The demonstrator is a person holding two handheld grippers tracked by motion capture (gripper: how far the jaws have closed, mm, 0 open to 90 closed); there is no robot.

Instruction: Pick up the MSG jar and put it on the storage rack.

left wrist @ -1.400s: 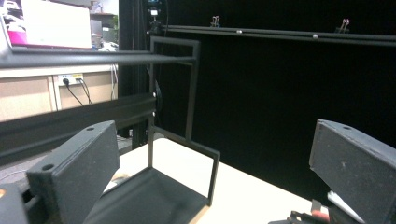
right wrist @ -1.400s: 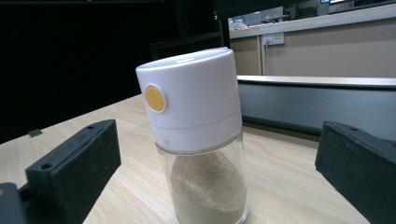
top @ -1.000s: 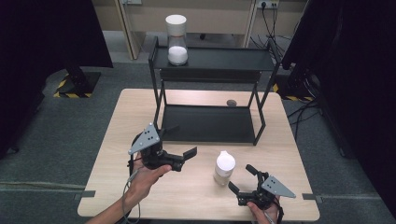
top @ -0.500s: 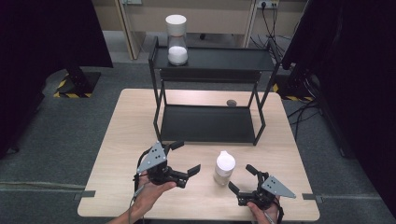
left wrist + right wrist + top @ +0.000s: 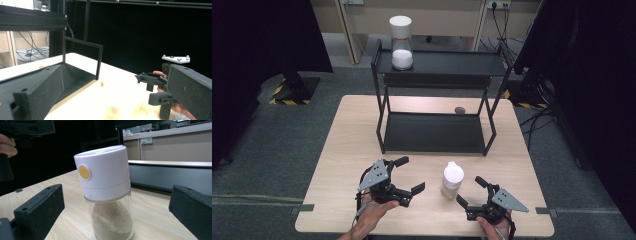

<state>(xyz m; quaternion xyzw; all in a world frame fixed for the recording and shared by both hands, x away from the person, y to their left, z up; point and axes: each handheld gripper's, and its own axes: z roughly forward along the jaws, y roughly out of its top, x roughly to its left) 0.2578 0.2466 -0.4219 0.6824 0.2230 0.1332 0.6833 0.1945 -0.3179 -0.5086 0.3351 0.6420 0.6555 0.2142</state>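
A small glass jar [image 5: 452, 180] with a white lid and beige powder stands upright near the table's front. In the right gripper view the jar [image 5: 106, 195] shows a yellow dot on its lid and stands between the two open jaws, with a gap on each side. My right gripper [image 5: 468, 190] is open just right of the jar and points at it. My left gripper [image 5: 411, 174] is open and holds nothing, a short way left of the jar. A taller white-lidded jar [image 5: 401, 42] with white powder stands on the shelf's top tier.
A black two-tier metal shelf [image 5: 437, 132] takes up the table's far half. A small grey object [image 5: 459, 110] lies on the table behind the shelf's lower tier. The wooden table's front edge [image 5: 422, 232] is close to both hands.
My left gripper has pulled back toward the front edge and slightly right, closer to the jar. The right gripper and the jar have stayed put.
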